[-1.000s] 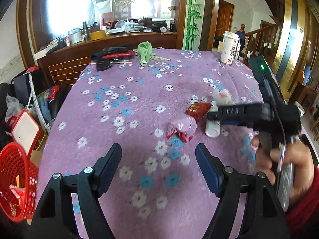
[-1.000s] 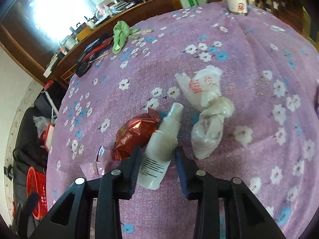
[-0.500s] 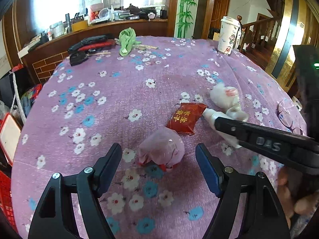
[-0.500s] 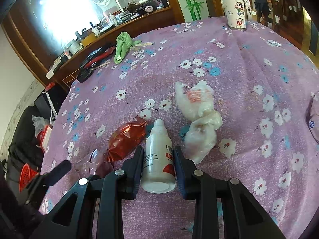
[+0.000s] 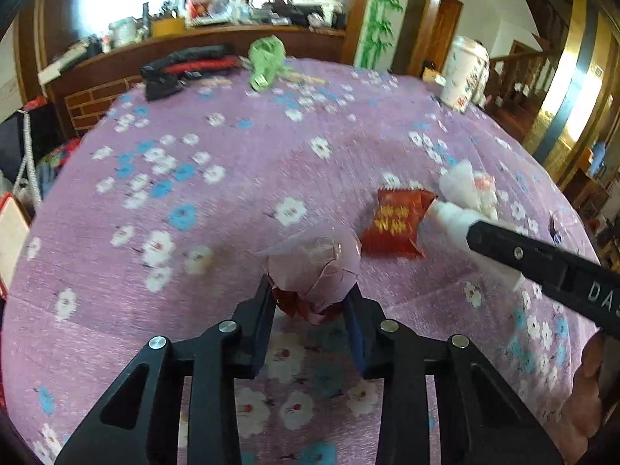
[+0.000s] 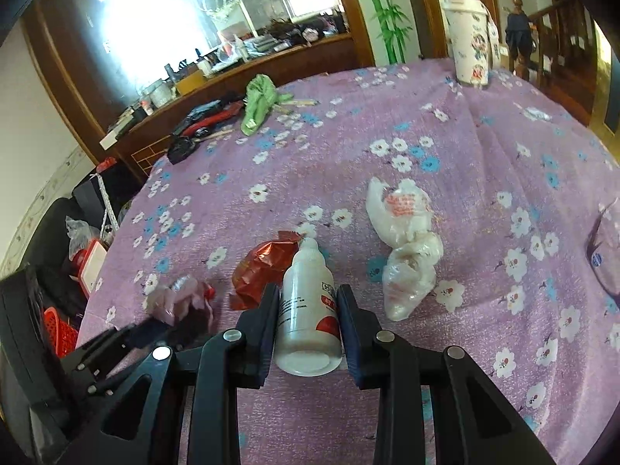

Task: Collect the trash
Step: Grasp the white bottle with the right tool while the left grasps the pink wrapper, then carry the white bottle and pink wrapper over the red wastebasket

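Observation:
My left gripper (image 5: 310, 302) is closing its jaws on a crumpled pink wrapper (image 5: 314, 267) with red scraps under it; both fingers touch its sides. It rests on the purple flowered tablecloth (image 5: 232, 155). Right of it lie a red snack packet (image 5: 399, 221) and a white plastic bag (image 5: 469, 186). My right gripper (image 6: 308, 310) is shut on a white bottle (image 6: 306, 290), nozzle pointing away, its base toward the camera. In the right wrist view the red packet (image 6: 267, 267) lies just left of the bottle, the pink wrapper (image 6: 174, 298) further left, and the plastic bag (image 6: 407, 240) to the right.
A tall printed paper cup (image 6: 469, 35) stands at the far right of the table. A green cloth (image 6: 259, 100) and black and red items (image 6: 209, 116) lie at the far edge. A red basket (image 6: 58, 329) sits on the floor to the left. Clear plastic (image 6: 604, 252) lies at the right edge.
My left gripper moved forward and down to the pink wrapper and its jaws narrowed around it. My right gripper, still gripping the bottle, rose a little and turned.

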Tool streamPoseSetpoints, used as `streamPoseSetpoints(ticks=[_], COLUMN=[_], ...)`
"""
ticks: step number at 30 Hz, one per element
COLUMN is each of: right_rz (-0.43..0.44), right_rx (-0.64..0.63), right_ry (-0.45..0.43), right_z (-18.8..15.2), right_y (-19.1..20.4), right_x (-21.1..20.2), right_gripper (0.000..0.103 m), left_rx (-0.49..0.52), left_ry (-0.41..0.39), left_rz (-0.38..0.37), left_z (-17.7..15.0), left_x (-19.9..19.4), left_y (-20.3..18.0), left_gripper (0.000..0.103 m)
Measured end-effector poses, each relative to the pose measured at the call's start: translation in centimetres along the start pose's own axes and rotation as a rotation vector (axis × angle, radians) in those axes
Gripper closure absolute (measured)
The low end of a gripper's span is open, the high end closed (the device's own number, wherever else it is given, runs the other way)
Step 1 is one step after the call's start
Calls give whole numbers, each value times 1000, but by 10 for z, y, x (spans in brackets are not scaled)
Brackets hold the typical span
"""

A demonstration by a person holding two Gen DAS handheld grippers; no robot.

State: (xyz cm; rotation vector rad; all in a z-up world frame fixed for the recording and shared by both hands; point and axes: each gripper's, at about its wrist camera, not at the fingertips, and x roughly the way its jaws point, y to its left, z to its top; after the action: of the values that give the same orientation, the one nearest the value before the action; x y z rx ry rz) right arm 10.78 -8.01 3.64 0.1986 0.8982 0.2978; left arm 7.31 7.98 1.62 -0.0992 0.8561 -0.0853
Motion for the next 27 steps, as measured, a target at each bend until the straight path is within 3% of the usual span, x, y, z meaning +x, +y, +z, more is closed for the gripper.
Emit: streamPoseSetpoints(ticks=[6,15,27], right_rz=[13,63,41], right_rx=[-85,-124,-273], right_ry=[-55,-87,51], right_z=[-5,-8,-27], right_y=[22,33,58], right_x=[-8,-12,14], right_gripper=[71,70,70], left_rx=[-16,-32,-86], left_ry=[-104,-120,-119], left_rz=[53,85,110], left_z=[6,9,10], left_x=[-22,-27,-29], left_y=[6,12,27], left_gripper=[71,71,71])
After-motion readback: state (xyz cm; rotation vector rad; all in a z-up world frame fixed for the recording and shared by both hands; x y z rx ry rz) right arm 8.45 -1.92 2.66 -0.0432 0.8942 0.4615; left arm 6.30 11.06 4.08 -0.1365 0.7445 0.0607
